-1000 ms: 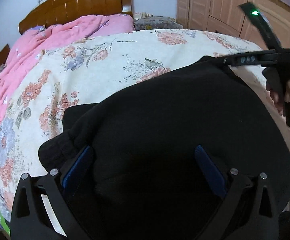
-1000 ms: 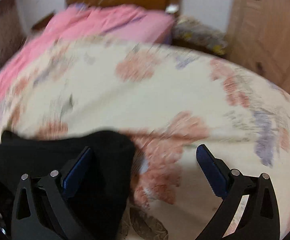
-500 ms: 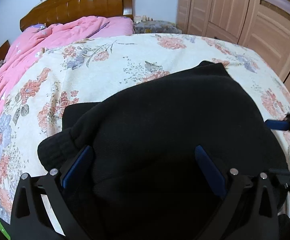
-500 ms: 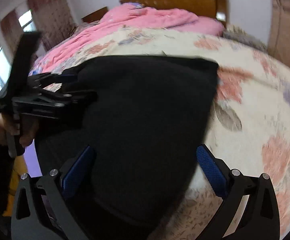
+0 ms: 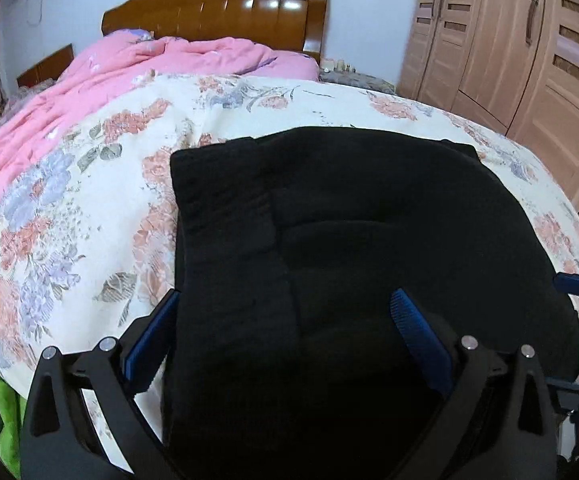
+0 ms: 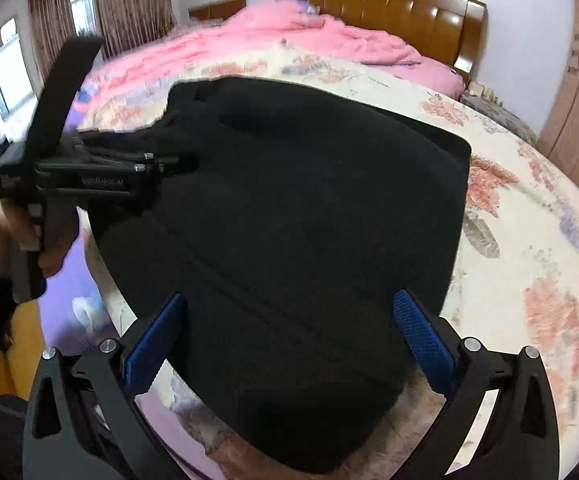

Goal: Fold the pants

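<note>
The black pants [image 5: 353, 240] lie folded into a thick block on the floral bedspread [image 5: 89, 208]; they also fill the right wrist view [image 6: 289, 216]. My left gripper [image 5: 289, 332] is open, its blue pads straddling the near end of the pants. It shows from the side in the right wrist view [image 6: 169, 162], low at the left edge of the pants. My right gripper [image 6: 289, 336] is open over the near right corner of the pants; one blue pad of it [image 5: 573, 284] shows at the right edge of the left wrist view.
A pink quilt [image 5: 101, 88] lies bunched at the head of the bed by the wooden headboard [image 5: 225, 8]. Wooden wardrobe doors [image 5: 529, 48] stand to the right. Curtained windows [image 6: 101, 4] are on the left. The bed's near edge runs just under both grippers.
My right gripper swung from the far bare bedspread back to the near right corner of the pants. The left gripper shifted left and back; the pants now lie flatter and squared.
</note>
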Tool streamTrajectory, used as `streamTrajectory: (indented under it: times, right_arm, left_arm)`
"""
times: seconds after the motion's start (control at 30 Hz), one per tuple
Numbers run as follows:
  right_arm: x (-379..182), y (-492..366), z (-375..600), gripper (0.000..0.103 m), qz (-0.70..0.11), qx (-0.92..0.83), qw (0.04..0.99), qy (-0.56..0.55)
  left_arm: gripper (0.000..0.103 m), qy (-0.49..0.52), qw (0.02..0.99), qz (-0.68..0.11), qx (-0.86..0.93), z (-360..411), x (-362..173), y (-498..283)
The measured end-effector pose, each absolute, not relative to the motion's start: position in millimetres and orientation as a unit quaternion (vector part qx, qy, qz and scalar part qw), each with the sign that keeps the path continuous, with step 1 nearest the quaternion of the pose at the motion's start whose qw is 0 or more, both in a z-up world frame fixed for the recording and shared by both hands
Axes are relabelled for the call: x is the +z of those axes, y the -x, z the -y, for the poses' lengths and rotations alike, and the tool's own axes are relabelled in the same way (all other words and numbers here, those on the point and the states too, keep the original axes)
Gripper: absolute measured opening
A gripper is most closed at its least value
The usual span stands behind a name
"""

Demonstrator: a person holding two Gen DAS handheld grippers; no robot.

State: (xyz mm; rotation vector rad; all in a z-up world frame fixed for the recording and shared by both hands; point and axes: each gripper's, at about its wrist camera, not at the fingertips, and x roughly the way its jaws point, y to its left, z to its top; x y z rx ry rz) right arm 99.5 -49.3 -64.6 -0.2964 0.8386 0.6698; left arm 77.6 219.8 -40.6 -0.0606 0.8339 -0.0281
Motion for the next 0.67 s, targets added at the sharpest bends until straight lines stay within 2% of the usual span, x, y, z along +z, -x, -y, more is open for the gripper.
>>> streamTrajectory:
  times: [0.53,0.6,0.67]
  right_arm:
    - [-60.8,-89.9,77.9,0.099,-0.395,0.345,0.843,0.123]
    - [-56.8,-91.6,95.5,0.099,-0.417,0.329,0.842,0.095]
    - [-43.3,-86.7,126.8,0.099,-0.407,0.291,0.864,0.056]
  left_arm:
    - [0.102,0.047,0.902,-0.43,-0.019,-230.5,-41.6,-83.4]
    - [0.102,0.072,0.897,-0.436,-0.013,-240.8,-35.1,-77.6]
    - [0.102,0.072,0.903,-0.423,0.007,-246.3,-23.6,-65.0]
